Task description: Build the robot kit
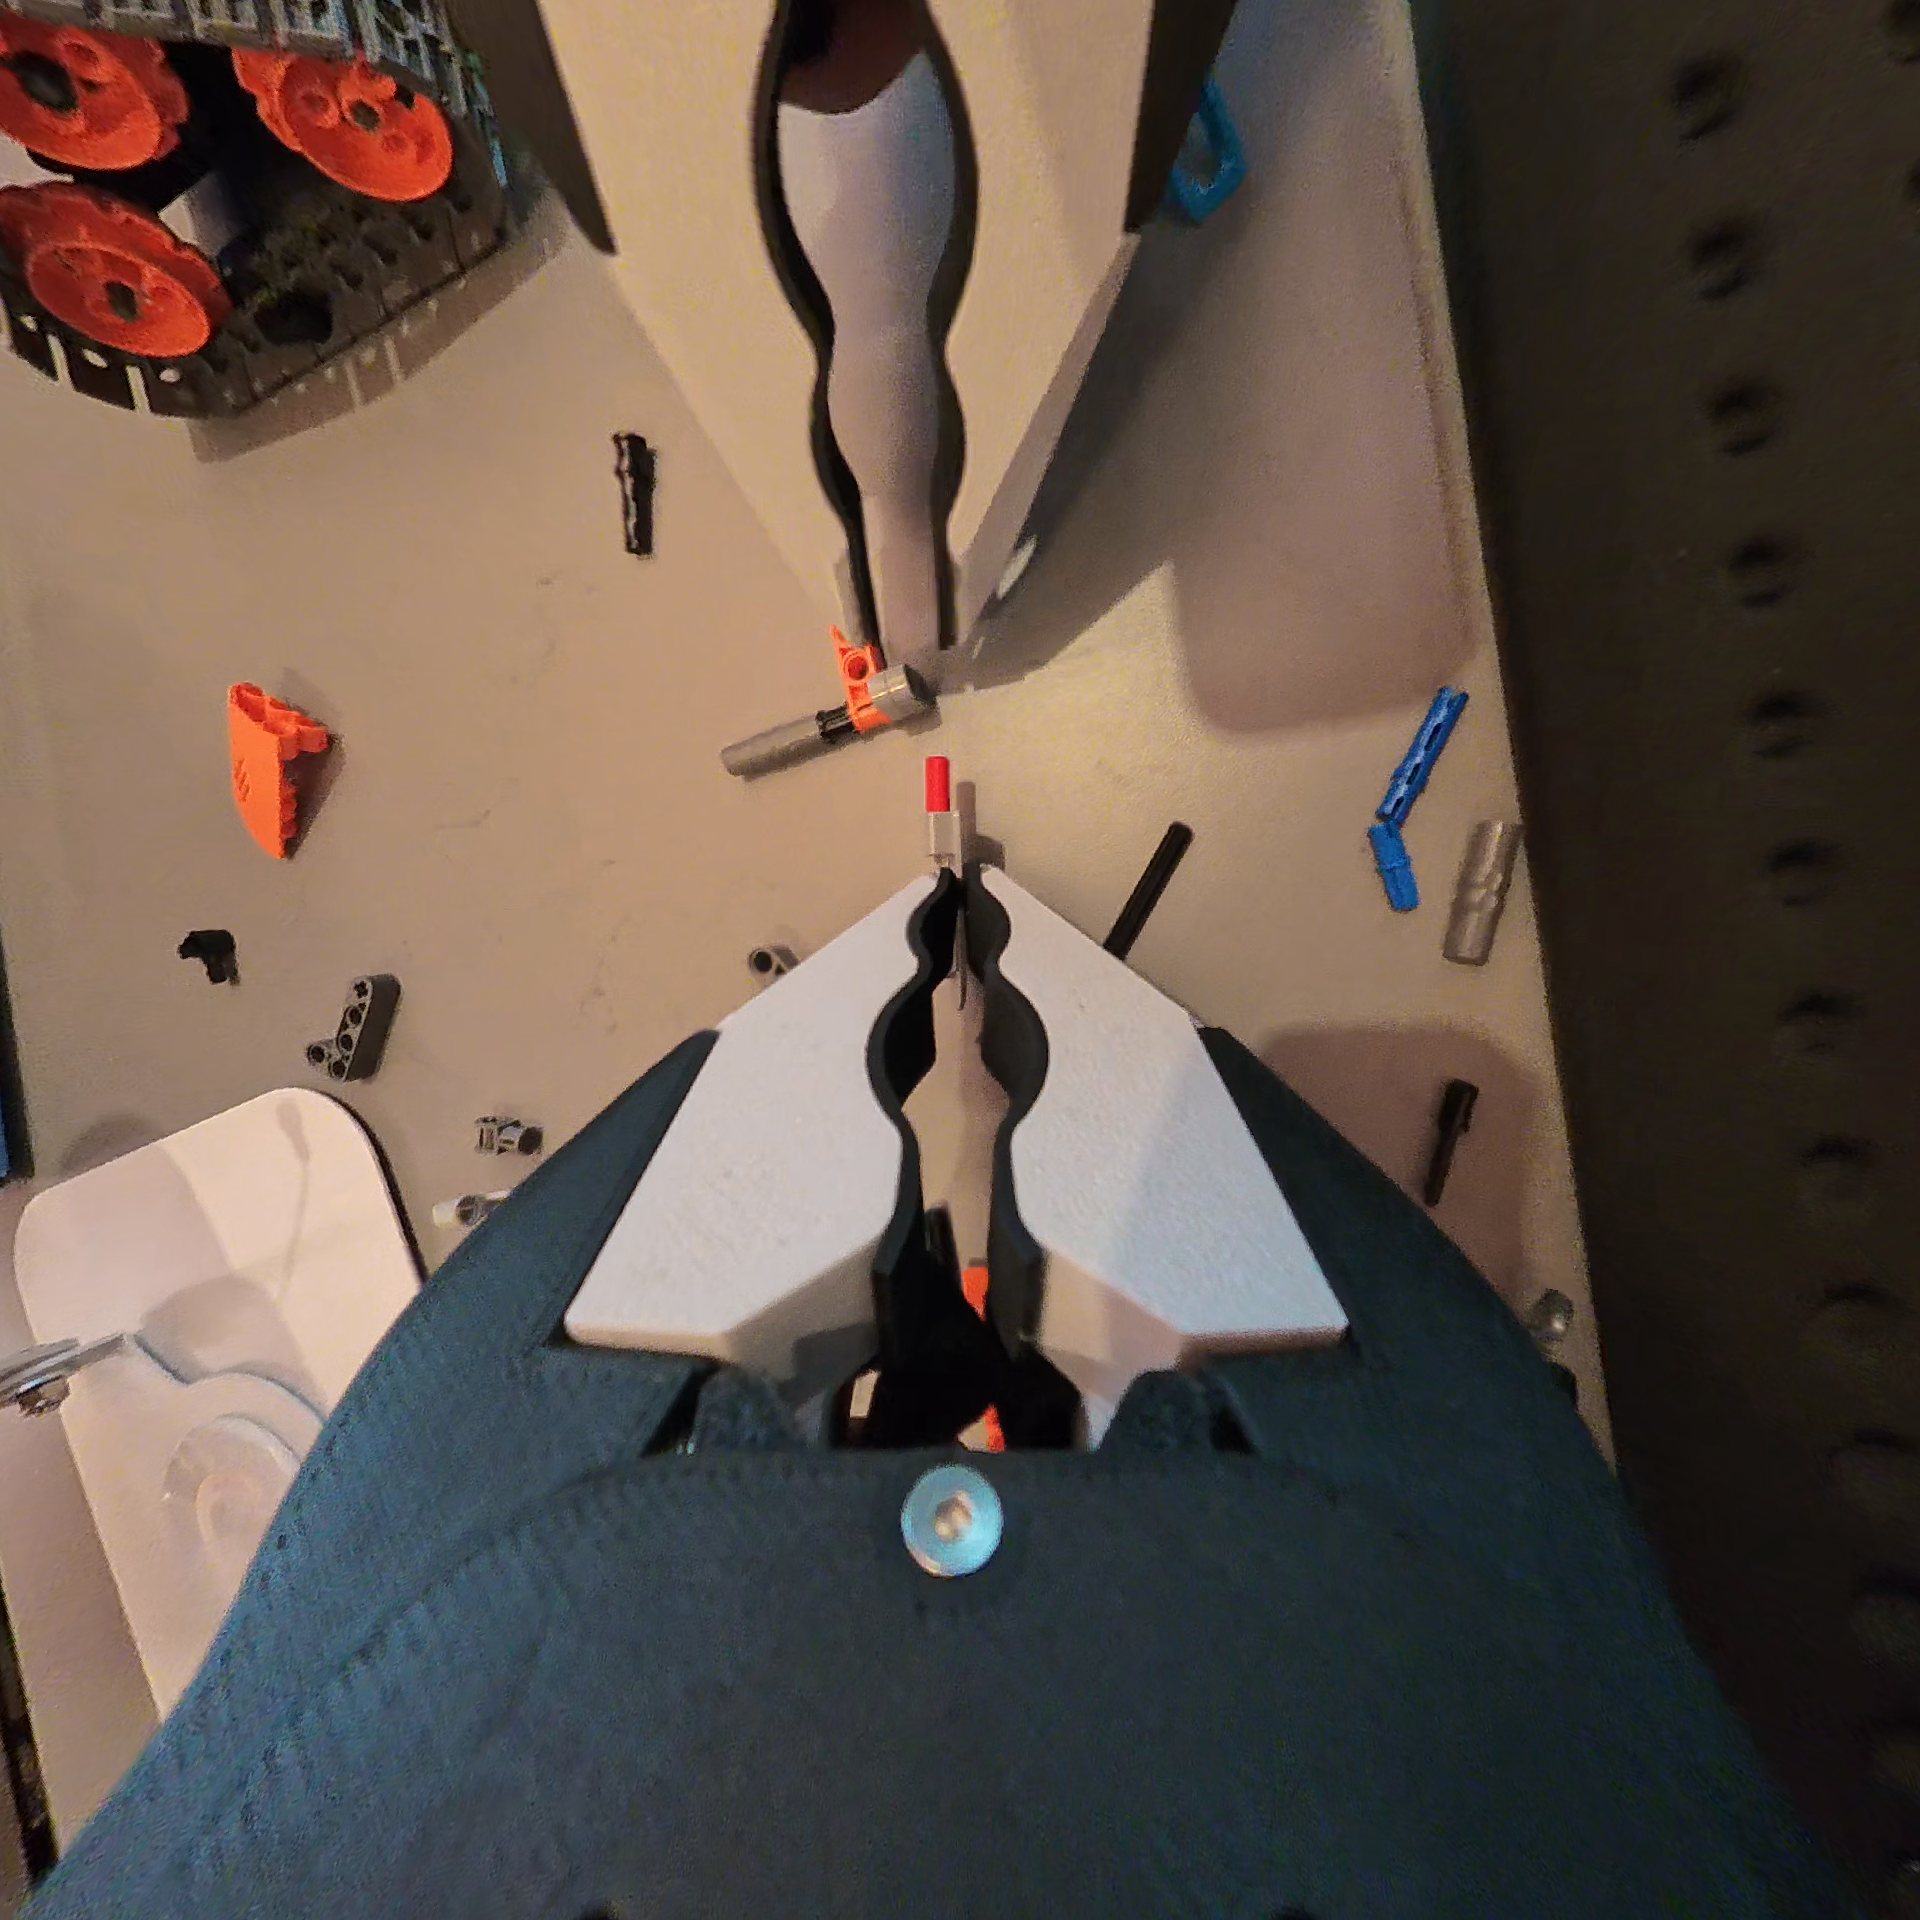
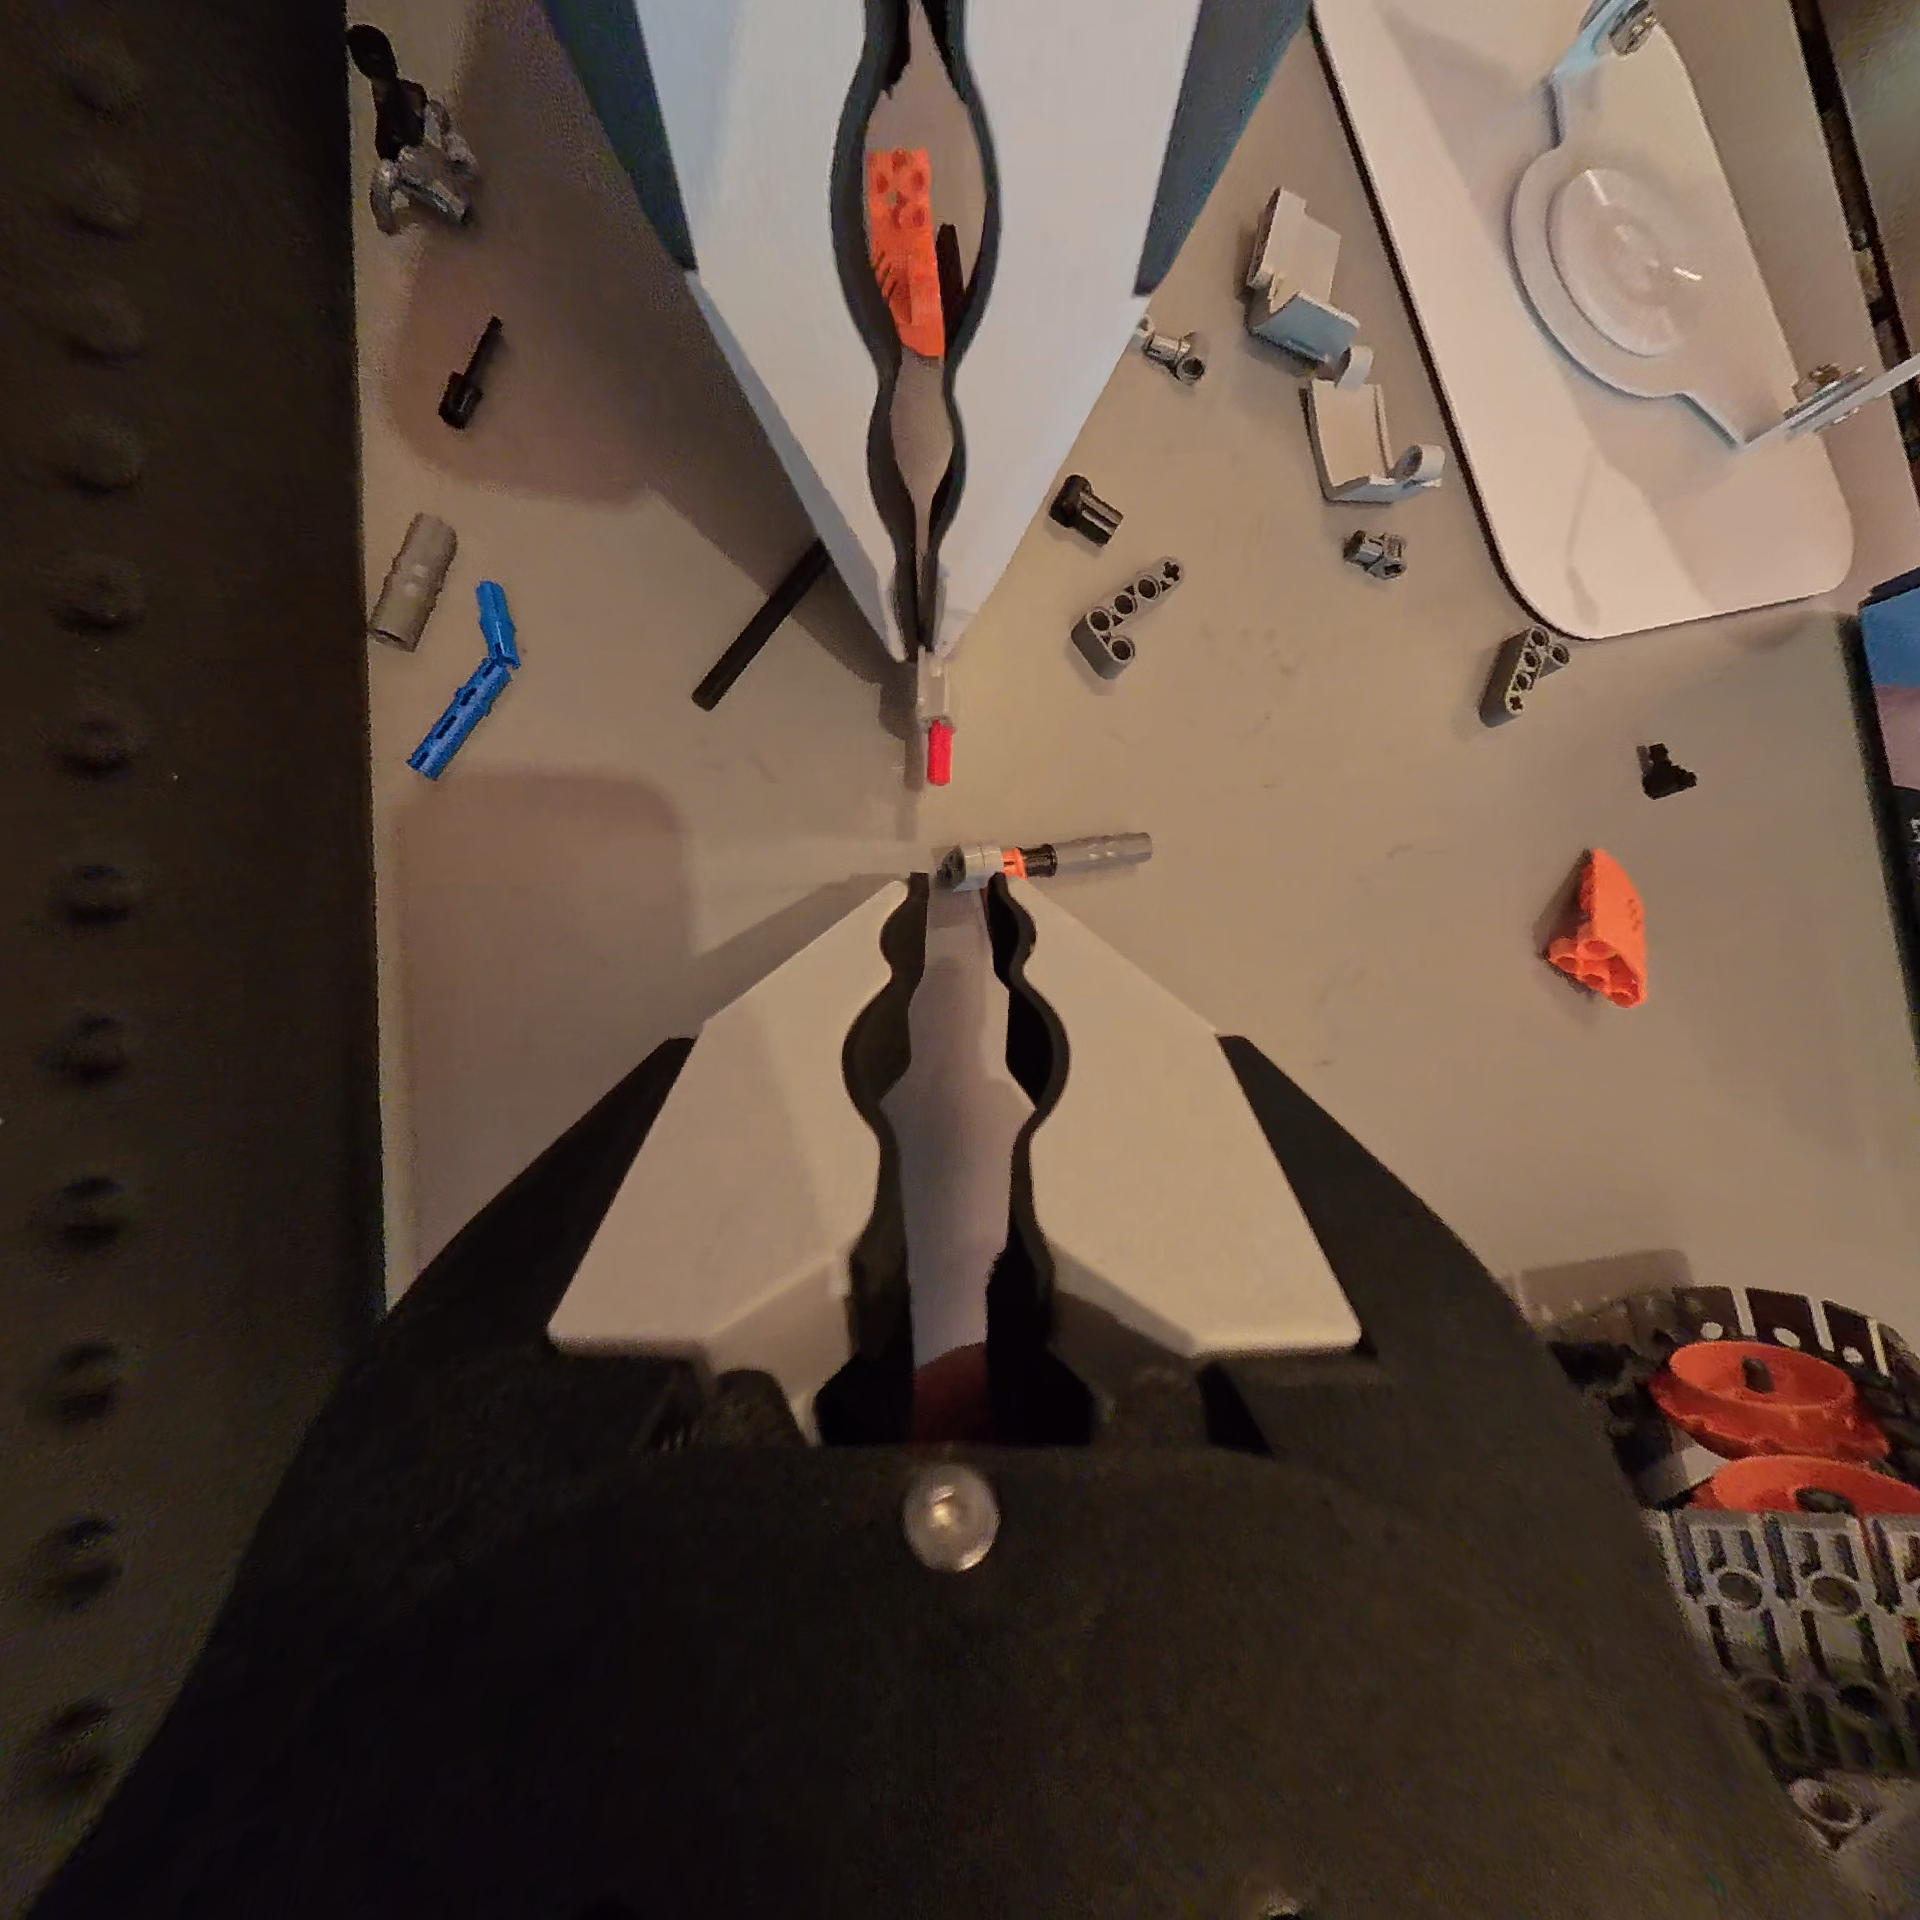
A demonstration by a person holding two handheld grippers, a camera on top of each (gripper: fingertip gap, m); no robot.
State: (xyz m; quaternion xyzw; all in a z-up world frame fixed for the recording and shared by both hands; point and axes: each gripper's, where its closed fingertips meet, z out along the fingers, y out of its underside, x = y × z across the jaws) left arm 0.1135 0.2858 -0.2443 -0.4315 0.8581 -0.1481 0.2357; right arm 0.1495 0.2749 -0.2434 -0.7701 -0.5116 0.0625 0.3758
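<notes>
My left gripper [image 1: 954, 878] is shut on a small grey connector with a red pin [image 1: 938, 810] that sticks out past the fingertips. It also shows in the right wrist view [image 2: 933, 727], held by the left gripper [image 2: 925, 649] coming from the top. My right gripper [image 2: 956, 883] is shut on a grey, orange and black rod assembly [image 2: 1039, 860] lying crosswise at its tips. The left wrist view shows that assembly [image 1: 831, 717] held by the right gripper [image 1: 904, 639]. The red pin points toward the assembly, a short gap apart.
A tracked model with orange wheels [image 1: 208, 197] stands at one corner. An orange wedge piece [image 1: 272, 764], blue pins [image 1: 1413, 800], a grey sleeve [image 1: 1481, 894], black axles [image 1: 1148, 888] and grey beams [image 2: 1127, 613] lie scattered on the beige table. A white tray [image 2: 1558, 582] sits aside. A dark perforated board [image 1: 1714, 831] borders the table. The tips of one gripper are about 5 cm away from the tips of the other.
</notes>
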